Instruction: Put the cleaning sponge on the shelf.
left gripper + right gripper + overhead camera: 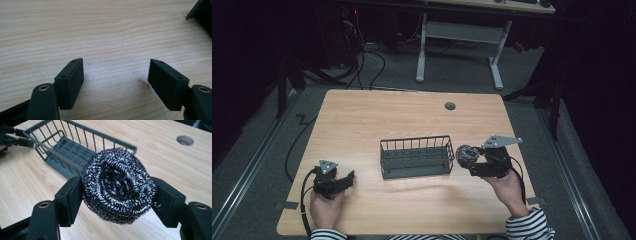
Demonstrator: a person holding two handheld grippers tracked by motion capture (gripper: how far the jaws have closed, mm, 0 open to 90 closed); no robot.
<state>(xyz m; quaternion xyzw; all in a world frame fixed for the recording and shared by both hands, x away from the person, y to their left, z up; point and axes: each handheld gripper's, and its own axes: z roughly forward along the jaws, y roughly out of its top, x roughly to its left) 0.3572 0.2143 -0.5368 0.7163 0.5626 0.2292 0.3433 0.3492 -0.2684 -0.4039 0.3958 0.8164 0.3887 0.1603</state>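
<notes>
Overall, the high view shows a wooden table (412,115) with a dark wire basket (416,156) standing near its middle. The right gripper (472,159) is held just beside the basket's right end, lifted off the table, with a steel wool scourer (467,154) clamped between its fingers. The scourer sits level with the basket's rim and just outside it. The left gripper (343,181) rests low at the near left of the table, well apart from the basket.

In the left gripper view, the left gripper's fingers (71,80) stand wide apart with nothing between them, only bare wood grain below. A dark corner, probably the basket (201,12), enters at the upper right.

In the right gripper view, the right gripper's fingers (71,197) press on opposite sides of the scourer (118,185), a coiled round pad of shiny metal wire. The basket (65,152) lies beyond, its inside empty as far as can be seen. A round hole (185,140) shows in the table farther off.

Judgement: the scourer is likely light, springy and compressible, with a rough surface that resists slipping. A grip across its widest part, as here, appears sound. Loose strands at its edge could snag on the basket wires, so a release from above the rim is advisable.
</notes>
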